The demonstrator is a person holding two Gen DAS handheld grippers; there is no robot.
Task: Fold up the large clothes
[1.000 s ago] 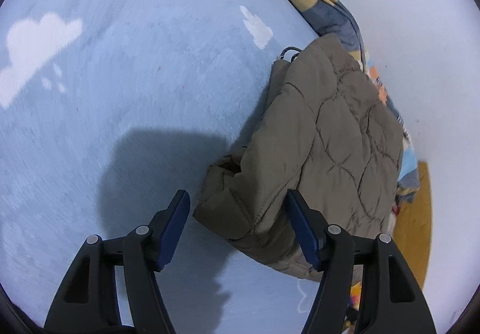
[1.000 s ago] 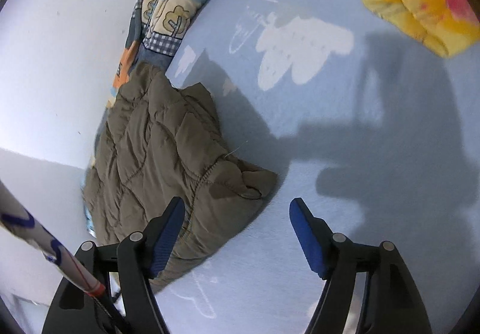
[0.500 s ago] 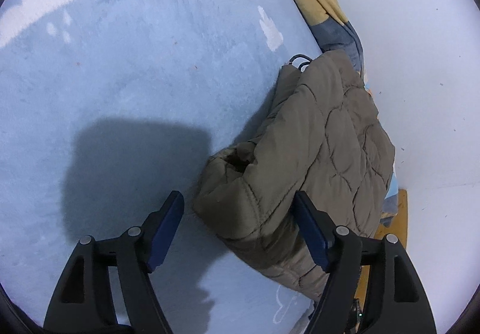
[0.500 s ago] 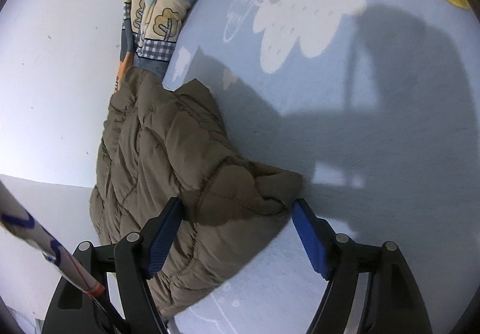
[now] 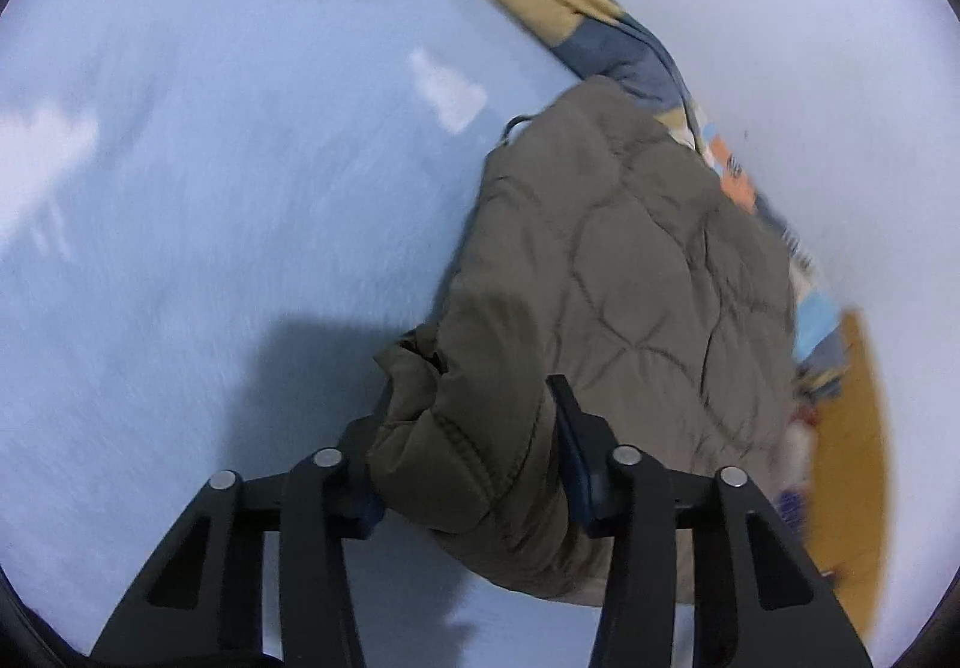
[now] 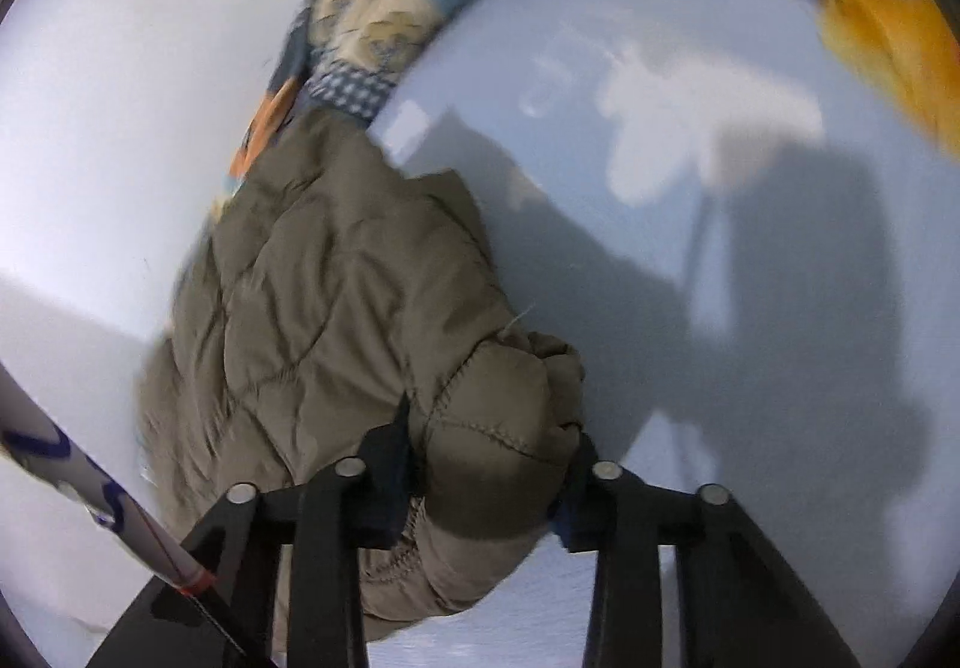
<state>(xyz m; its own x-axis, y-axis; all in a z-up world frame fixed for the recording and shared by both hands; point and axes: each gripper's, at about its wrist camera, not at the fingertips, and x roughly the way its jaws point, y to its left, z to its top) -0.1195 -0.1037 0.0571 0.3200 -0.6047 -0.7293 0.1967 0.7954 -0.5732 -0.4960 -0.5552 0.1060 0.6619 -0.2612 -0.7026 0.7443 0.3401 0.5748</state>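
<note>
Two grippers, left (image 5: 465, 449) and right (image 6: 489, 467), jaws closing, each clenched on a corner of the olive quilted jacket (image 5: 630, 272)

Olive-brown quilted jacket (image 5: 630, 272) on pale blue, white-clouded sheet (image 5: 240, 188); multicoloured patchwork blanket (image 6: 372, 20); yellow-orange cloth (image 6: 888, 50).

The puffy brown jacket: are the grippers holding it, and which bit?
Yes. The left gripper and right gripper, jaws closing, each pinch a near corner of the folded brown jacket on the blue bed sheet.
</note>
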